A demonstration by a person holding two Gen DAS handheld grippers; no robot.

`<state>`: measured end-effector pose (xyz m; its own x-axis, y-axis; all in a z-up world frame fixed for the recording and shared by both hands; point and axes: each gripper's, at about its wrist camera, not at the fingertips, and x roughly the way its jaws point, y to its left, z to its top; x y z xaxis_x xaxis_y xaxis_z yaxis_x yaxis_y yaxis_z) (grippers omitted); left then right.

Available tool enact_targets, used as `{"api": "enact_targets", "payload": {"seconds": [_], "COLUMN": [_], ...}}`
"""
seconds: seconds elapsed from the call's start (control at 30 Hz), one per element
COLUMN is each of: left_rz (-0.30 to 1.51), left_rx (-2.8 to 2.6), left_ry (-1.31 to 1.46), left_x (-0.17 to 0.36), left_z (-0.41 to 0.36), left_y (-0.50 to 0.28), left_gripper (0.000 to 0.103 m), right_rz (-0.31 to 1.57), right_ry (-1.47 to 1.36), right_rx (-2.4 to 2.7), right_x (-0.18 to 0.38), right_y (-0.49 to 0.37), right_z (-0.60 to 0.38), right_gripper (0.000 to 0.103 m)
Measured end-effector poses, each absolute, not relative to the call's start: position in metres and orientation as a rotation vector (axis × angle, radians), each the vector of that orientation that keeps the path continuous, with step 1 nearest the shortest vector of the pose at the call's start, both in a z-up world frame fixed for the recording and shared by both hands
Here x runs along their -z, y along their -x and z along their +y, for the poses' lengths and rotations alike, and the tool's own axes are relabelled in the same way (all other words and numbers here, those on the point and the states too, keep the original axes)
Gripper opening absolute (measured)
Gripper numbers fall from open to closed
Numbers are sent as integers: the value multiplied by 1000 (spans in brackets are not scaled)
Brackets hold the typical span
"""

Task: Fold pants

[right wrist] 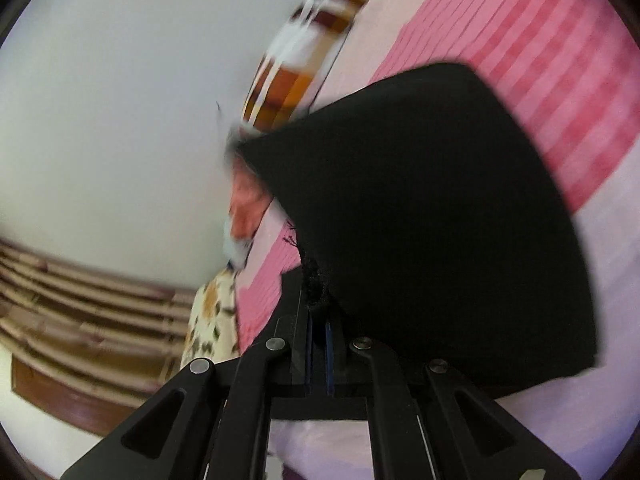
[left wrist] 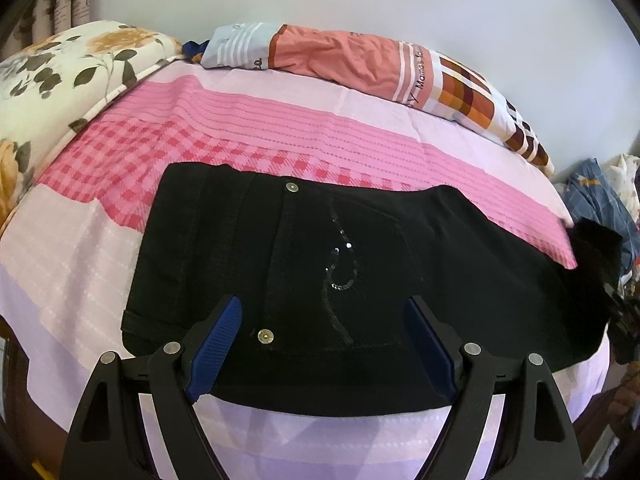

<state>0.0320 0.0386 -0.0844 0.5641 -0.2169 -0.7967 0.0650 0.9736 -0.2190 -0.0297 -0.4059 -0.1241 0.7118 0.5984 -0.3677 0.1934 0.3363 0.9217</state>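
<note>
Black pants [left wrist: 360, 280] with metal buttons and a sequin swirl lie flat on the pink bedsheet [left wrist: 240, 120]. My left gripper [left wrist: 324, 320] is open, its blue pads [left wrist: 216, 344] spread above the near edge of the pants by the waist. In the right wrist view my right gripper [right wrist: 318, 320] is shut on the frayed hem end of the pants [right wrist: 420, 220] and holds it lifted, the black cloth draped from the jaws. That view is blurred by motion. The lifted end and right gripper show at the right edge in the left wrist view [left wrist: 600, 264].
A floral quilt [left wrist: 48, 80] lies at the bed's left. A pillow in an orange and checked cover [left wrist: 360, 60] lies against the white wall. A heap of blue clothes [left wrist: 600, 196] sits beyond the bed's right edge.
</note>
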Motion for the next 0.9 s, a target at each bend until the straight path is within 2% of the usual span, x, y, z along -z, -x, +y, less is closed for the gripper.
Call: {"api": "enact_targets", "payload": {"seconds": [0.37,0.9], "left_rz": [1003,1064], "left_rx": [184,188], "left_ry": [185,202], "left_x": [95,111], "left_z": [32,33], "left_y": [-31,-34], "left_gripper": [83,83], "right_rz": [954,1055], "right_ry": [-1143,-1027], "right_rx": [-506,-565], "right_x": [140,146], "right_y": [-16,-26], "right_z": [-298,-251], "right_gripper": [5,7]}}
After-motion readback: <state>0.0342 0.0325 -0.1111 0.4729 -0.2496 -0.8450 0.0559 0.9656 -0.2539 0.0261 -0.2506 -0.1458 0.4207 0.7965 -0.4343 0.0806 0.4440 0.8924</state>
